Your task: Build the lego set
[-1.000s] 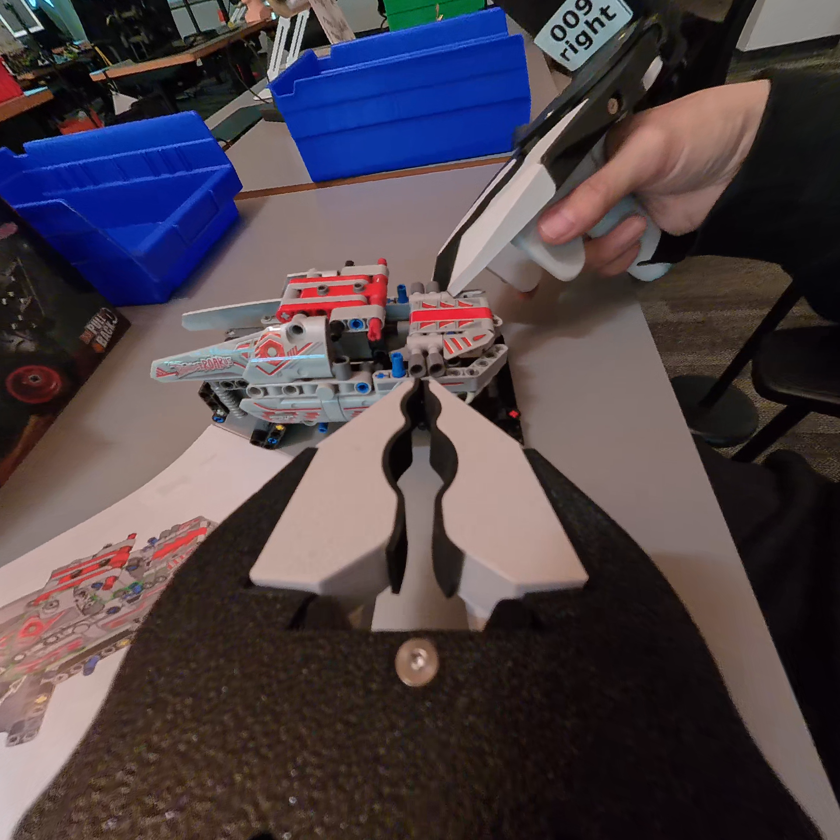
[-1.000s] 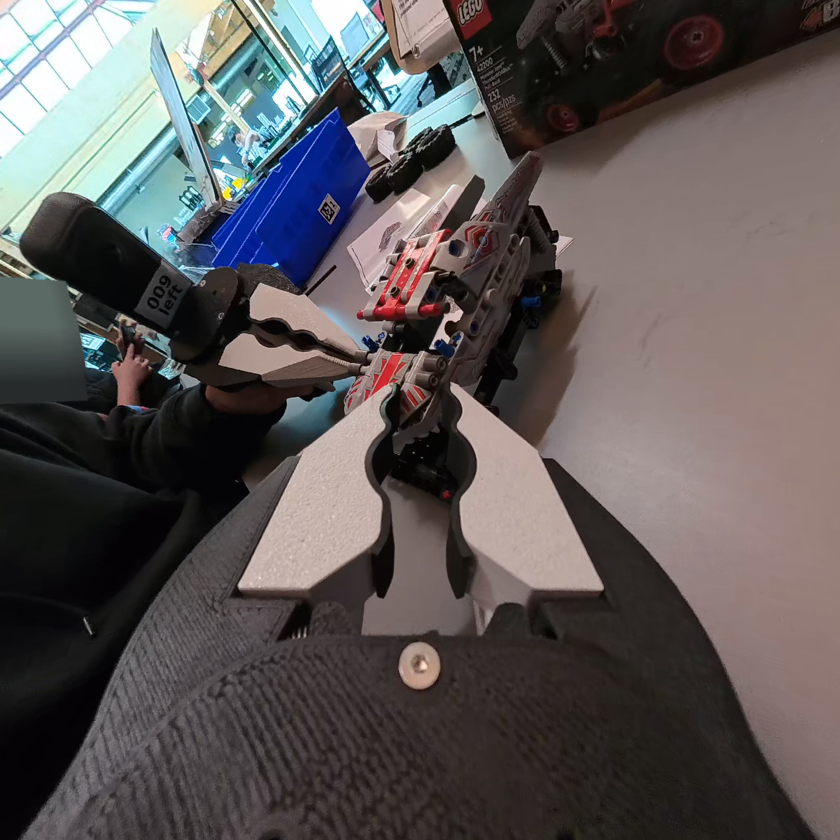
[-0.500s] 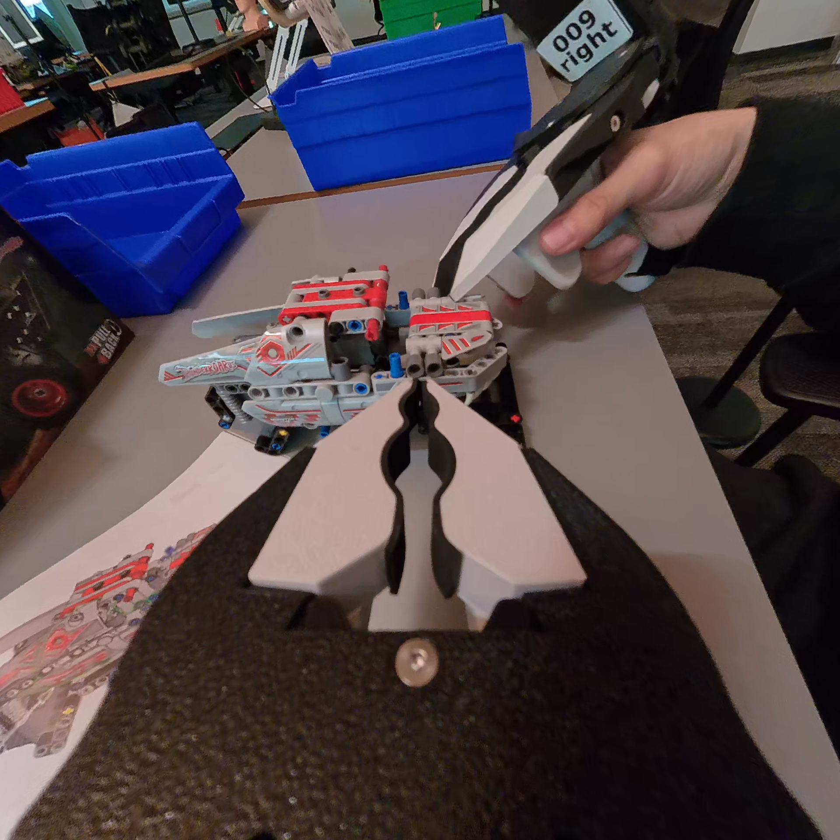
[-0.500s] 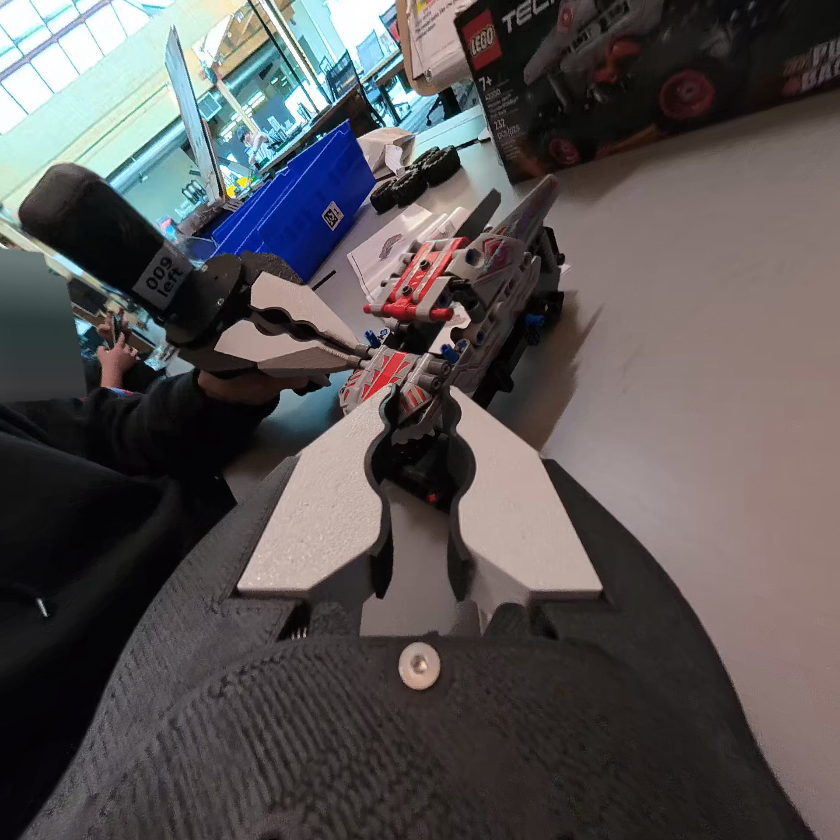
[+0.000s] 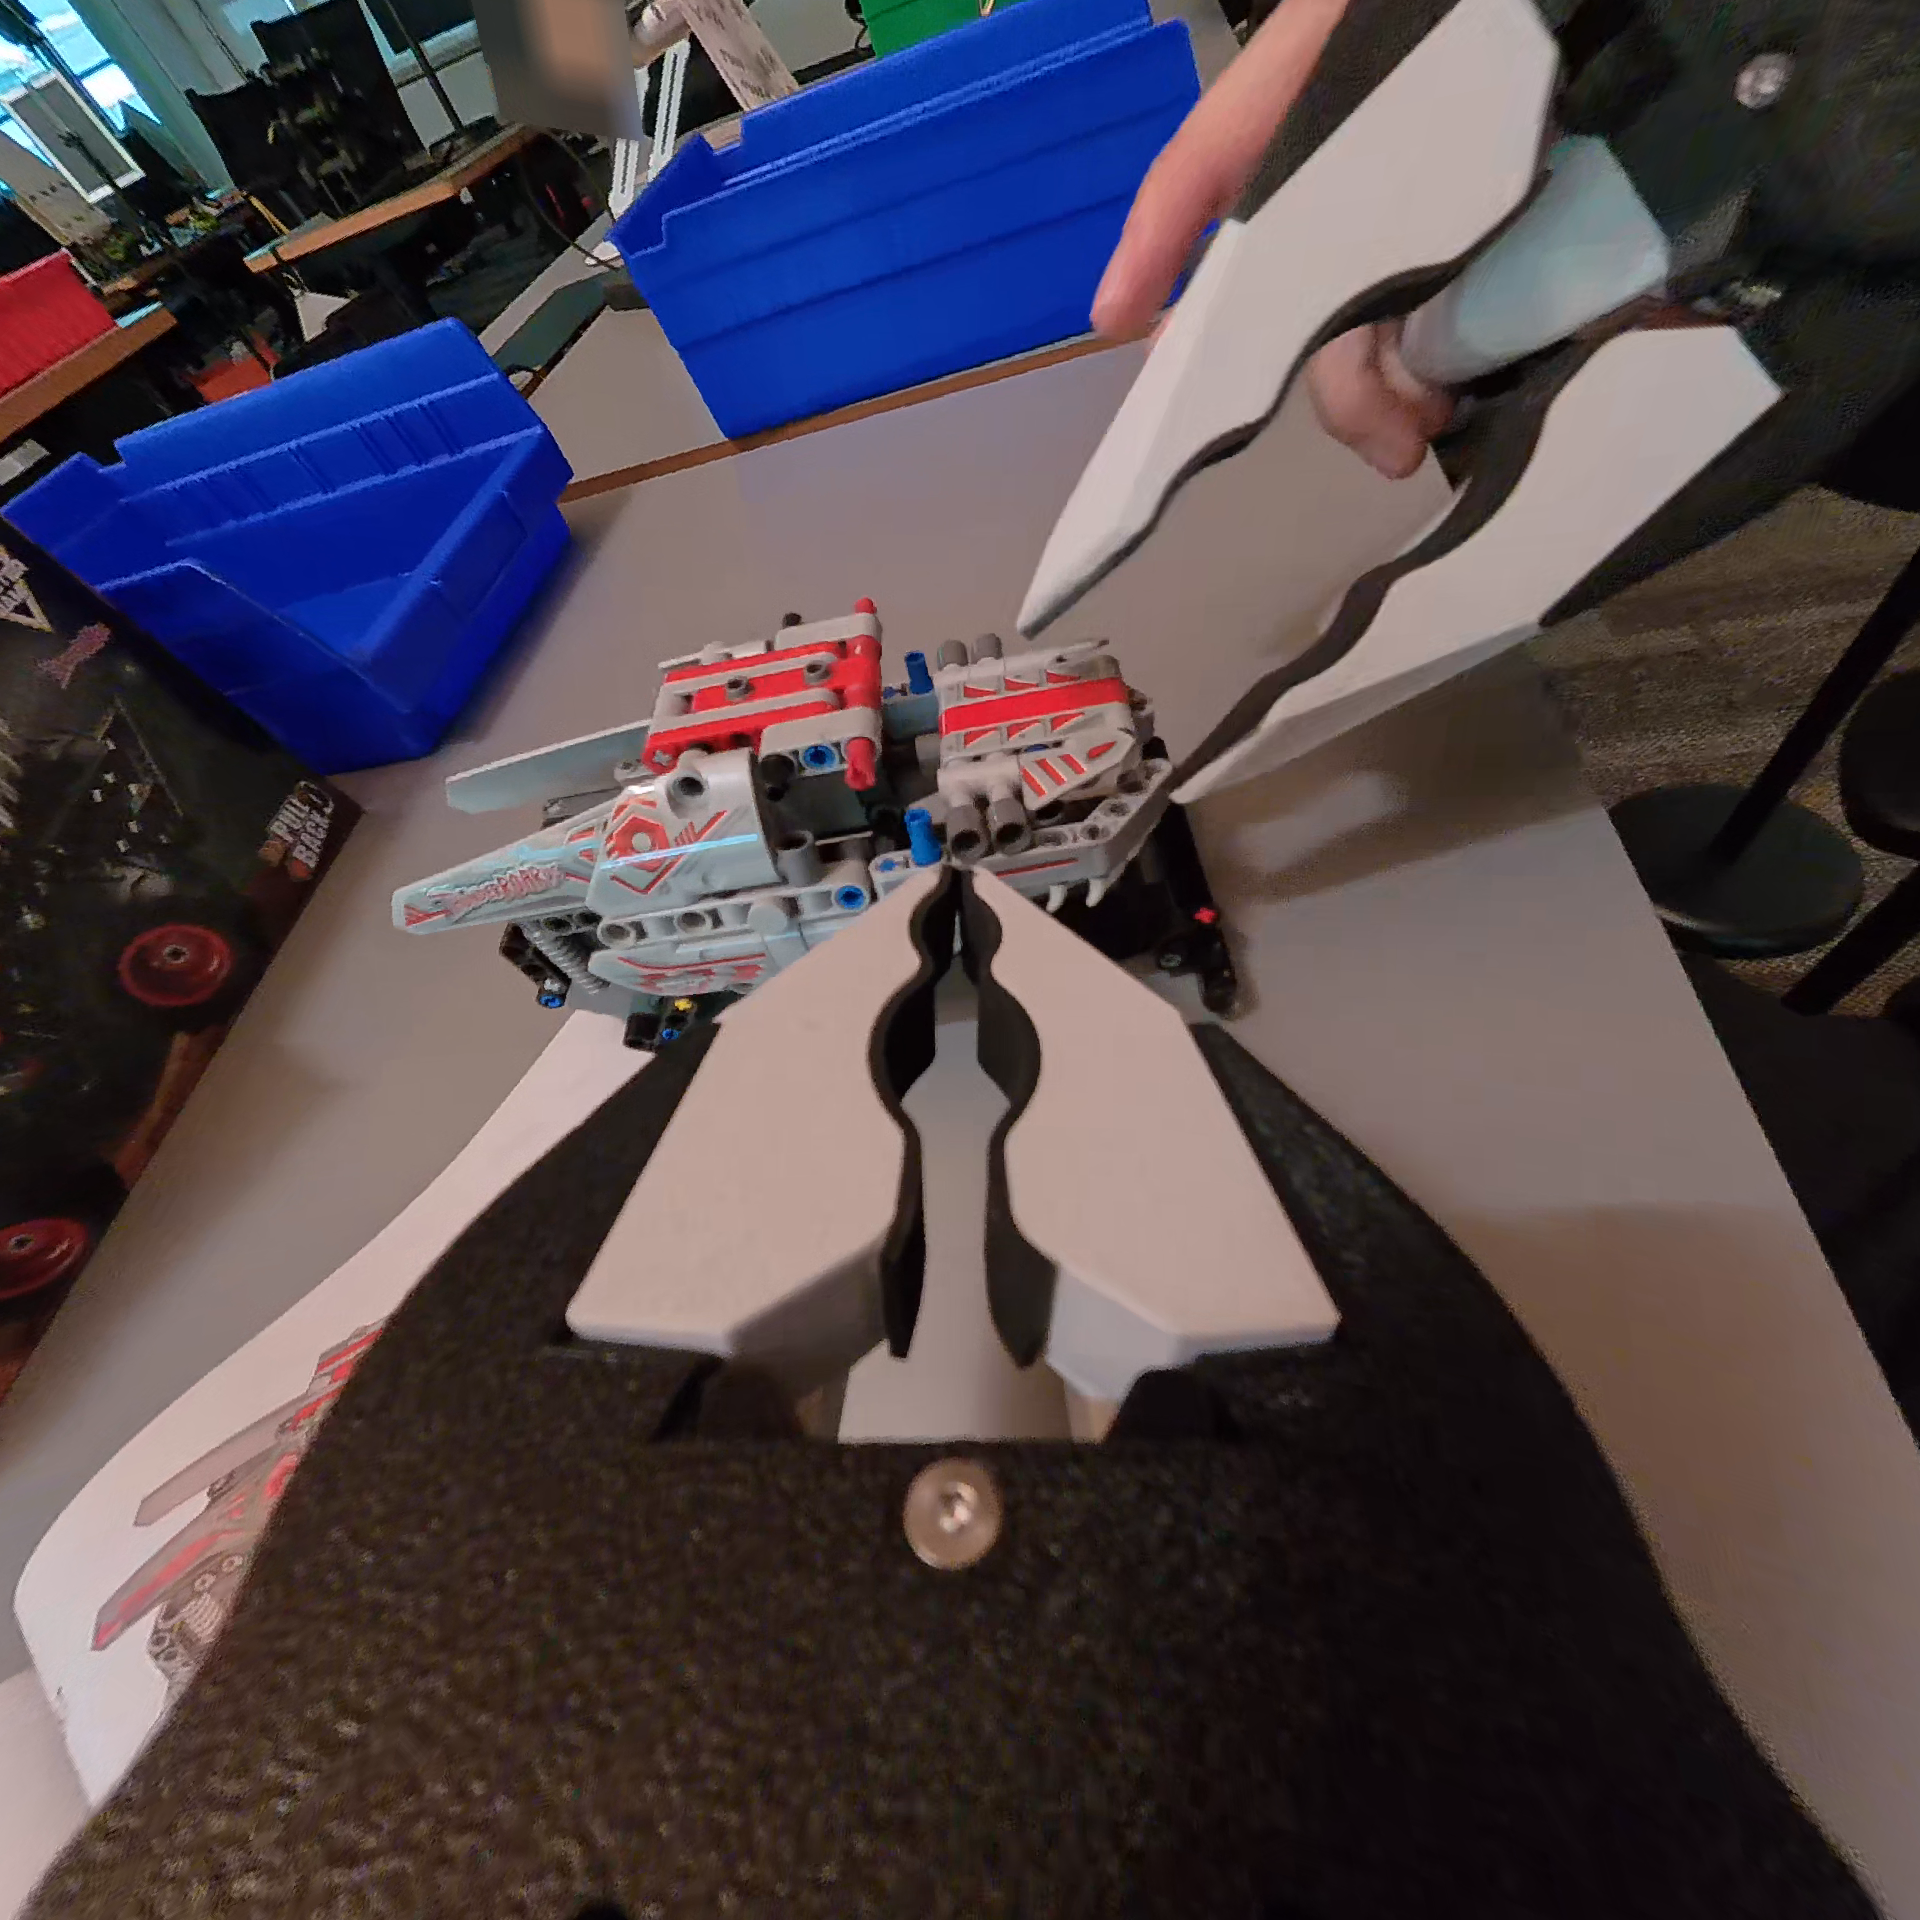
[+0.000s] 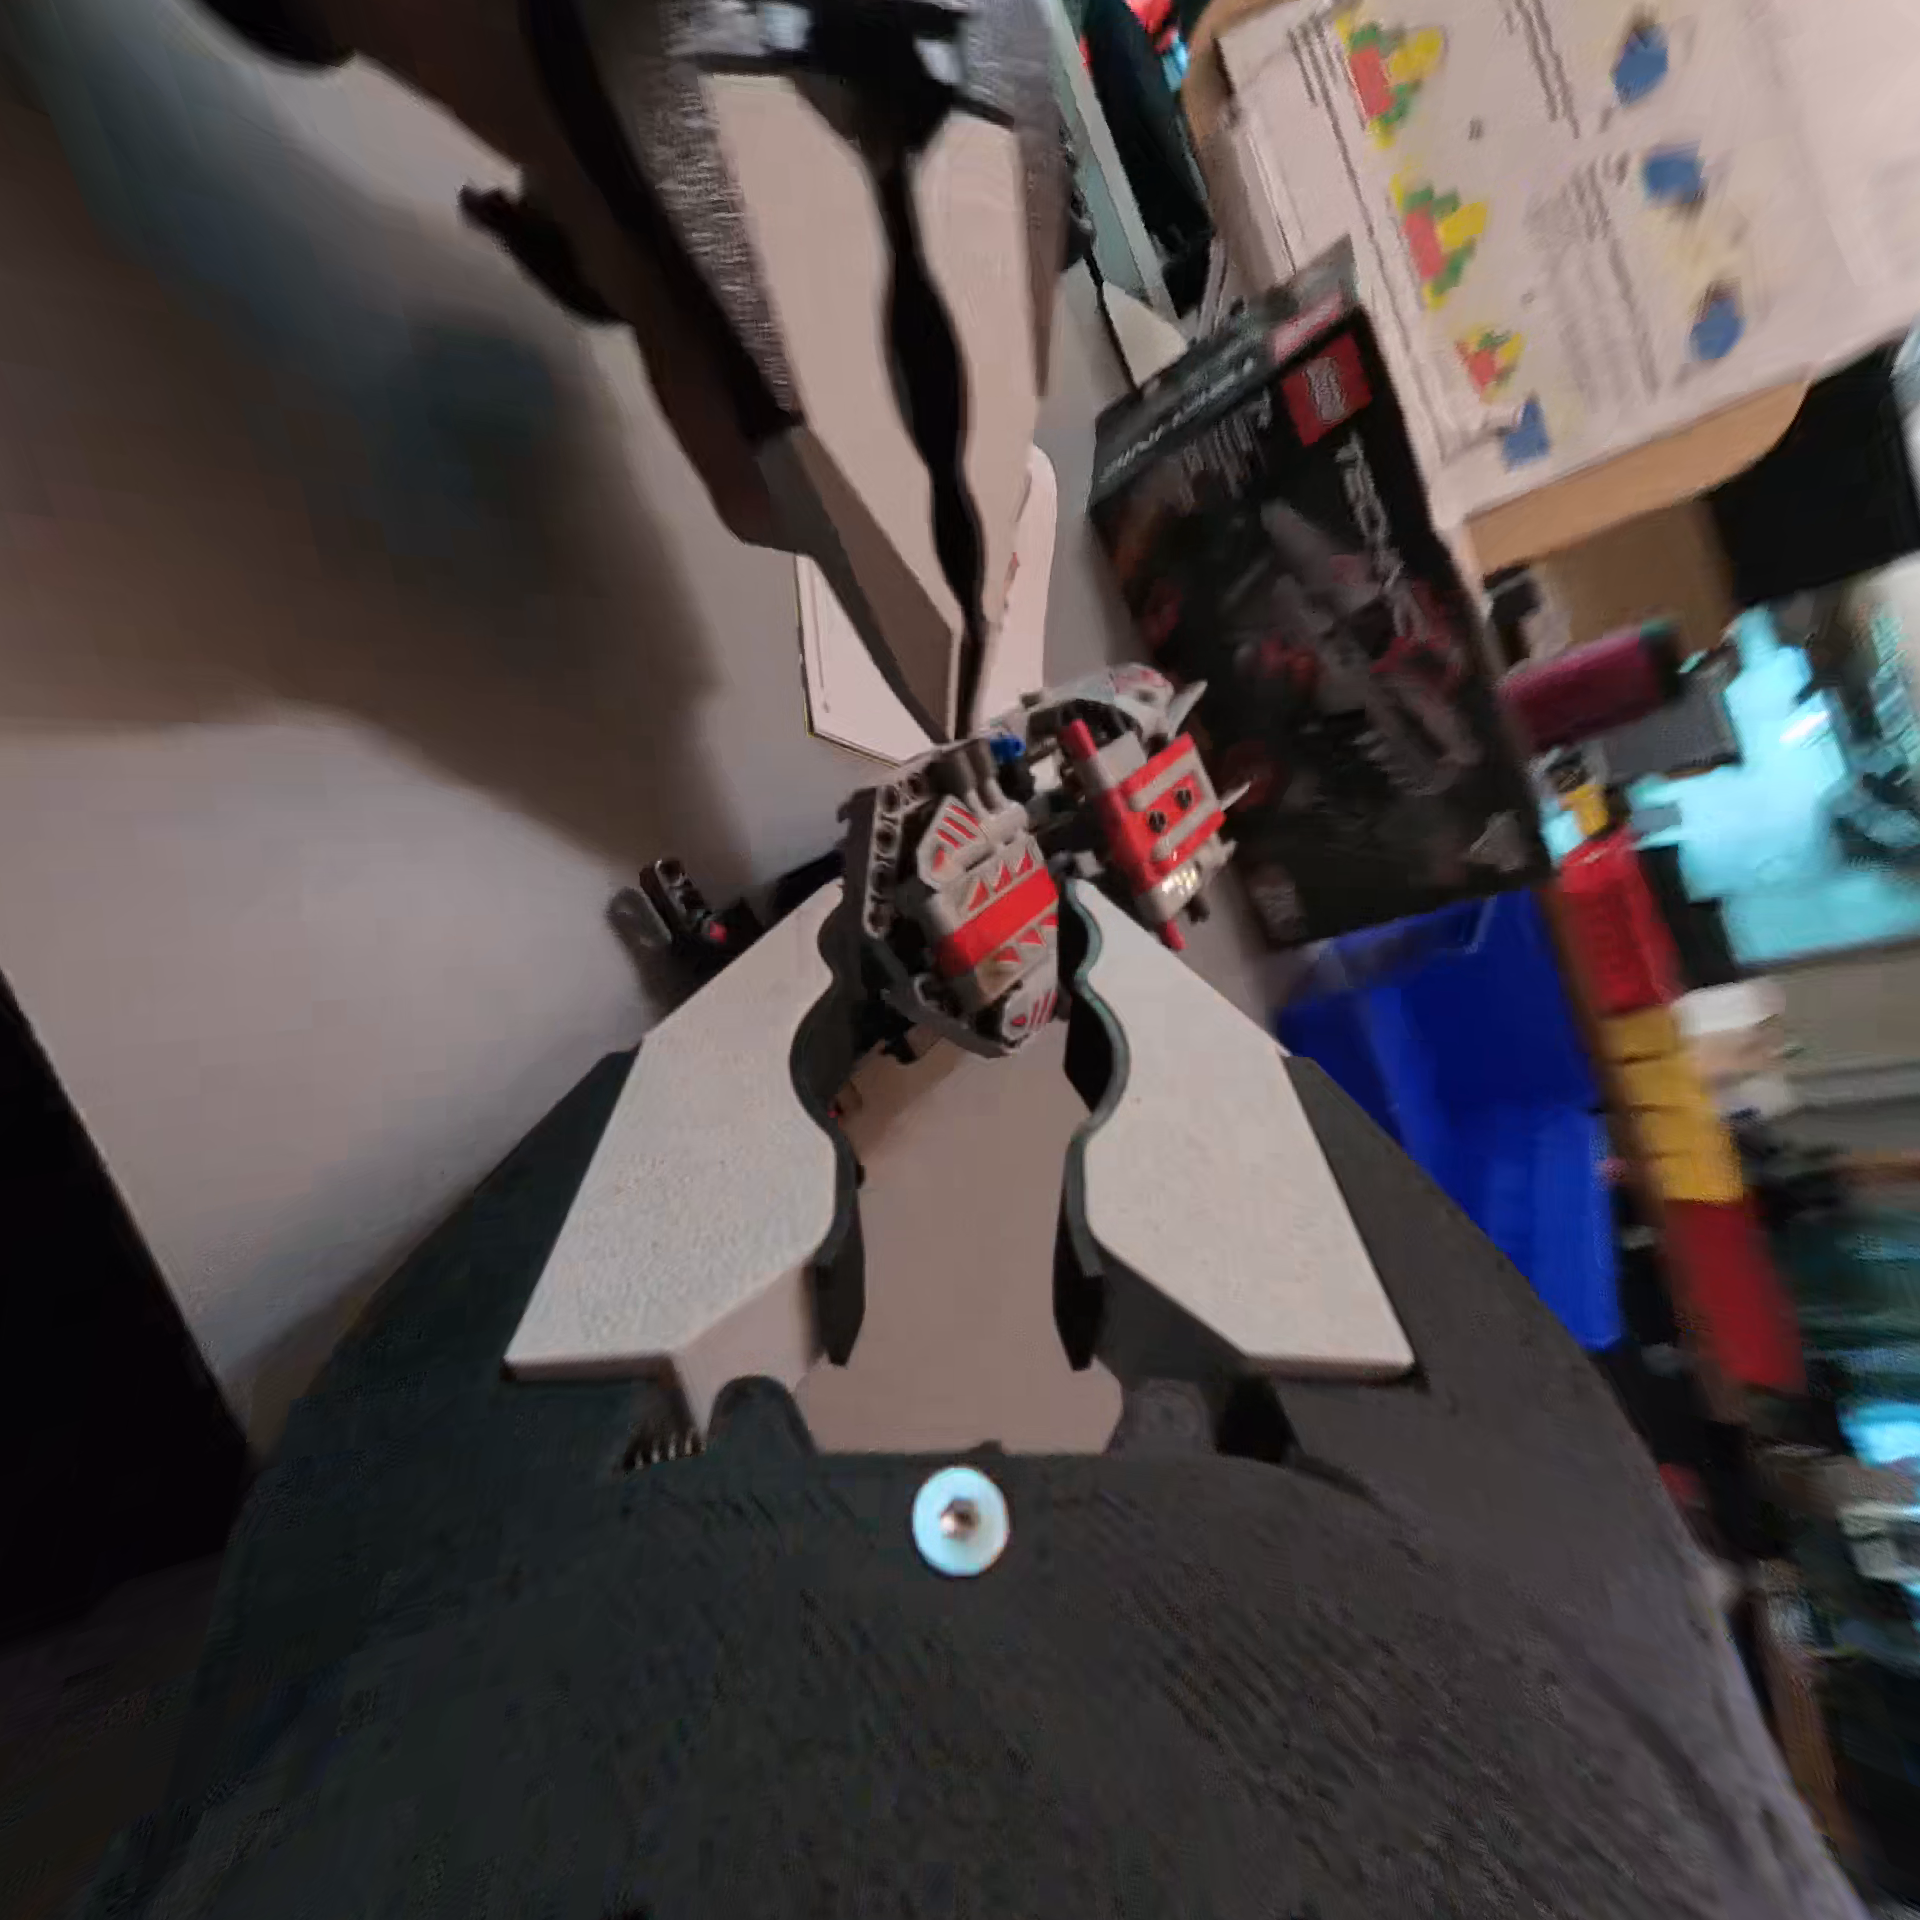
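Observation:
The grey, red and black Lego model (image 5: 831, 821) lies on the grey table (image 5: 1403, 1039). My left gripper (image 5: 956, 878) is shut, and its tips rest against the model's near side, by the grey pins. My right gripper (image 6: 951, 909) is open and rolled on its side. Its two fingers straddle the model's rear grey-and-red panel (image 6: 987, 935). From the left wrist view the right gripper (image 5: 1101, 707) comes in from the upper right, held by a hand (image 5: 1164, 208). From the right wrist view the left gripper (image 6: 971, 665) reaches down to the model (image 6: 1039, 831) from above.
Two blue bins (image 5: 312, 582) (image 5: 904, 239) stand behind the model. The Lego box (image 5: 104, 935) is at the left and also shows in the right wrist view (image 6: 1299, 623). The instruction sheet (image 5: 260, 1403) lies under my left gripper. The table edge and a chair base (image 5: 1745, 873) are at the right. Spacing between my two grippers at the tips: around 4 cm.
My right gripper has rolled over, come closer and opened wider around the model's rear end. My left gripper stays shut against the model's side.

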The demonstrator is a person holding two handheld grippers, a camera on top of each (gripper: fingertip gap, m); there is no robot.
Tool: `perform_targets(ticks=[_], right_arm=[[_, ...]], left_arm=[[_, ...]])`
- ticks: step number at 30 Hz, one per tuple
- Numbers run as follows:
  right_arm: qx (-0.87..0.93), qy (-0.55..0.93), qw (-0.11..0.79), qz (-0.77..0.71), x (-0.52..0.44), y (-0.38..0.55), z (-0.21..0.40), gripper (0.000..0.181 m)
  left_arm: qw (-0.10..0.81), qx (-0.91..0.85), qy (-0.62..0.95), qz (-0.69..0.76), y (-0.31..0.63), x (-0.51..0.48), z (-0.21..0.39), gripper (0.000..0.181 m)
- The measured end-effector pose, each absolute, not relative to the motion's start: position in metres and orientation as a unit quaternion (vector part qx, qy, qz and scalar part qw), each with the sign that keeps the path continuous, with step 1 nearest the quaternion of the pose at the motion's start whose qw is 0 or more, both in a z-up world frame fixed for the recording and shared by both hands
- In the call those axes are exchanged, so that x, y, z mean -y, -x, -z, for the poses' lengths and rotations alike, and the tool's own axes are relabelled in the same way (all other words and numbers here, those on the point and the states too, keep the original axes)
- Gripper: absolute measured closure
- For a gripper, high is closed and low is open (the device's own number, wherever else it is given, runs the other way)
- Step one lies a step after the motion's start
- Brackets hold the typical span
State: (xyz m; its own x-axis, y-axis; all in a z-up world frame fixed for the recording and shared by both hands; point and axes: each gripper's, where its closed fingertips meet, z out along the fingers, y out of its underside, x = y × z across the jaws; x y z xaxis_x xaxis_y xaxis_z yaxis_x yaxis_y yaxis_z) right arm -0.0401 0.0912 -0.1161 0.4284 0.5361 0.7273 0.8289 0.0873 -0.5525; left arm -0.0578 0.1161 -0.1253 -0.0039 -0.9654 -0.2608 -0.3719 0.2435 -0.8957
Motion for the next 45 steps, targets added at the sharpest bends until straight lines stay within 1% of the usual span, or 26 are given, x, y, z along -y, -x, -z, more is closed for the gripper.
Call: perform_targets(ticks=[3,5,9,12,18,19,21,22,23,27,29,32,34,35,40,43,45], right_arm=[[0.553,0.631,0.512,0.184,-0.089,0.04,0.116,0.158],[0.563,0.63,0.496,0.2,-0.087,0.033,0.115,0.159],[0.571,0.632,0.468,0.236,-0.09,0.019,0.112,0.154],[0.584,0.617,0.464,0.249,-0.093,0.023,0.115,0.161],[0.593,0.606,0.462,0.26,-0.095,0.024,0.115,0.161],[0.594,0.605,0.458,0.266,-0.095,0.023,0.115,0.16],[0.588,0.606,0.462,0.27,-0.094,0.023,0.111,0.151],[0.591,0.612,0.459,0.256,-0.092,0.025,0.113,0.143],[0.596,0.618,0.452,0.243,-0.09,0.026,0.116,0.132],[0.597,0.623,0.432,0.263,-0.094,0.022,0.126,0.133],[0.594,0.622,0.434,0.269,-0.098,0.021,0.128,0.138],[0.577,0.634,0.443,0.262,-0.099,0.02,0.129,0.133],[0.561,0.639,0.46,0.256,-0.099,0.024,0.128,0.126],[0.558,0.638,0.465,0.255,-0.099,0.027,0.129,0.126],[0.554,0.633,0.466,0.273,-0.102,0.034,0.136,0.125],[0.554,0.62,0.46,0.31,-0.107,0.03,0.134,0.144],[0.551,0.617,0.468,0.311,-0.109,0.031,0.133,0.148]], left_arm=[[0.47,-0.642,0.523,0.306,0.058,-0.116,0.128,0.181],[0.473,-0.645,0.519,0.301,0.058,-0.116,0.128,0.181],[0.472,-0.647,0.518,0.3,0.057,-0.114,0.129,0.181],[0.474,-0.646,0.519,0.298,0.057,-0.115,0.129,0.181],[0.474,-0.644,0.52,0.3,0.057,-0.116,0.128,0.181],[0.473,-0.644,0.521,0.3,0.057,-0.116,0.129,0.181],[0.473,-0.646,0.521,0.297,0.057,-0.116,0.13,0.181],[0.473,-0.646,0.52,0.297,0.057,-0.116,0.13,0.181],[0.472,-0.646,0.52,0.299,0.057,-0.116,0.13,0.181],[0.474,-0.649,0.518,0.295,0.057,-0.115,0.131,0.181],[0.479,-0.654,0.512,0.284,0.057,-0.115,0.132,0.181],[0.506,-0.673,0.487,0.232,0.06,-0.12,0.133,0.172],[0.528,-0.692,0.458,0.178,0.063,-0.124,0.134,0.162],[0.538,-0.703,0.44,0.152,0.064,-0.126,0.134,0.157],[0.564,-0.751,0.341,0.035,0.064,-0.131,0.131,0.152],[0.576,-0.765,0.286,-0.015,0.06,-0.136,0.128,0.152],[0.582,-0.773,0.251,-0.03,0.055,-0.135,0.129,0.151]])
